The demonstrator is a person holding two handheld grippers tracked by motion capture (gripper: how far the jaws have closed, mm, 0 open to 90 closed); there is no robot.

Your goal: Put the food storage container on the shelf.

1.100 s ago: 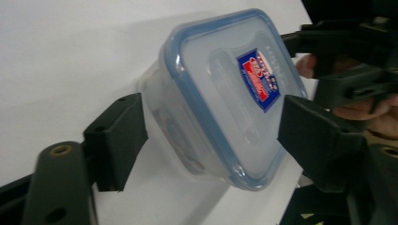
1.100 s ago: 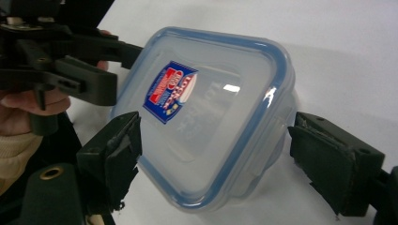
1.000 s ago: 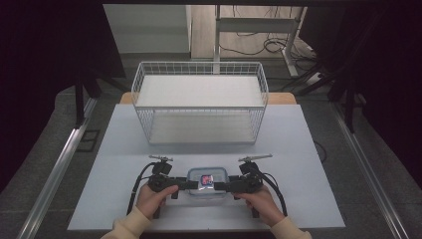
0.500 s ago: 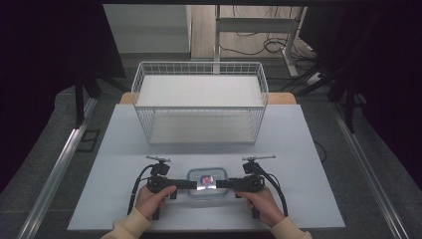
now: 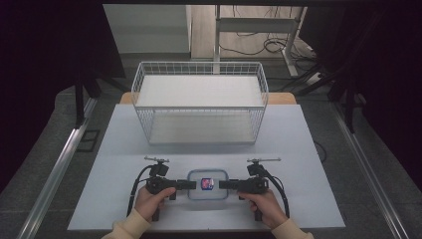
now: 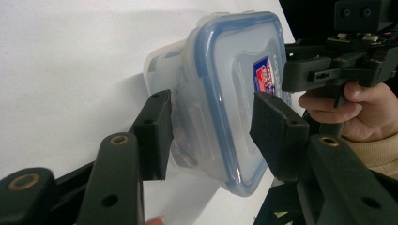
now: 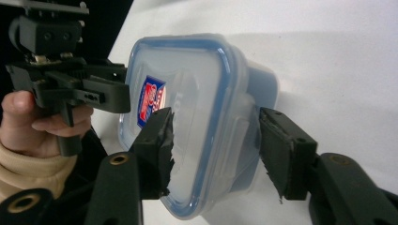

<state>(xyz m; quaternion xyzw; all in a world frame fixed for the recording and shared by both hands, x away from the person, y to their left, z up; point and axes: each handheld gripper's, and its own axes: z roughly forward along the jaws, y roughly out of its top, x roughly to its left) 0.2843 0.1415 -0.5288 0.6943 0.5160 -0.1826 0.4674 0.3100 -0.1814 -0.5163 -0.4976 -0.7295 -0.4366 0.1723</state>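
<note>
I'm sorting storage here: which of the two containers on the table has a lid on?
The small clear plastic box near the front edge: a blue-rimmed lid covers it. The white wire basket behind is open-topped.

A: We see a food container [image 5: 207, 184] of clear, slightly frosted plastic, smooth and faintly glossy, with a blue seal ring [image 6: 220, 117] that looks rubbery under the lid's rim.

B: We agree; its sticker [image 7: 151, 101] looks like glossy printed paper in red, white and blue.

A: We read the left gripper [image 6: 209, 136] and the right gripper [image 7: 213, 150] as matt black plastic with brass-coloured rivets; the right one's pads [image 7: 162, 150] look rough and frayed at the edges.

B: The wire basket [image 5: 199, 107] looks like white-coated metal. The table [image 5: 308, 164] is matt, smooth white, and the sleeve [image 7: 19, 173] is soft beige cloth.
</note>
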